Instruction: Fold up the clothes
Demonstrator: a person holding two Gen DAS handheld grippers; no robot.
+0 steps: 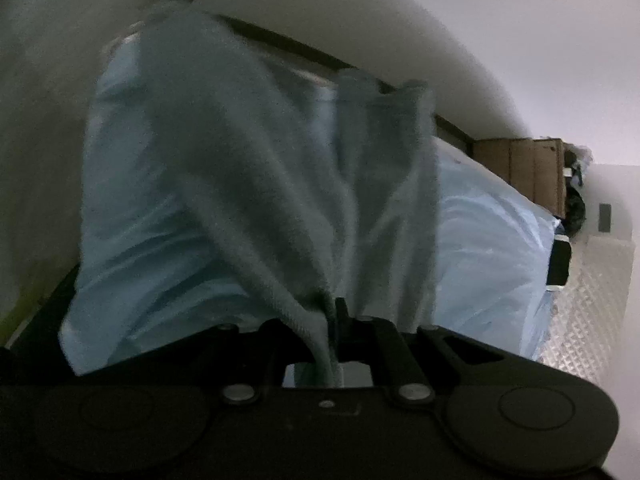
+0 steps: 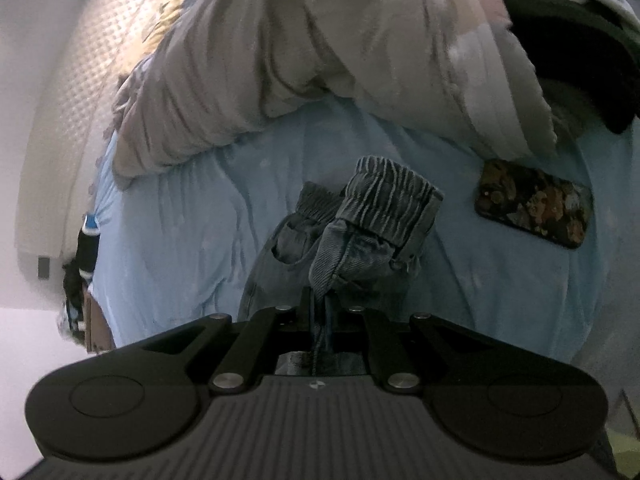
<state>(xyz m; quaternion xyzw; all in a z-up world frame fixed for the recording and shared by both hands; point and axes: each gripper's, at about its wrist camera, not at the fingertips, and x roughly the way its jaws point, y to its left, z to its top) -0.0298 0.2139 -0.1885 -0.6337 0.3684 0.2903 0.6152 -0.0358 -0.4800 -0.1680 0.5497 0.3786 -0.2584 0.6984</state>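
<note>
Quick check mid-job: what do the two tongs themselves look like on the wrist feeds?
Both tongs, left and right, are matte black, with crossed linkage bars on silver rivets and a round disc at each side. The right body is ribbed grey. No cables or sleeves show.

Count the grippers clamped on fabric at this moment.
2. The left gripper is shut on grey-blue cloth hanging before it; the right gripper pinches the denim garment by its elastic waistband, above the blue sheet.

The denim garment [image 2: 360, 220] is showing faded twill cloth with a ribbed elastic waistband; the bed sheet [image 2: 180, 240] is looking smooth and creased; each gripper [image 2: 326, 304] is looking matt black plastic with shiny metal rivets.
</note>
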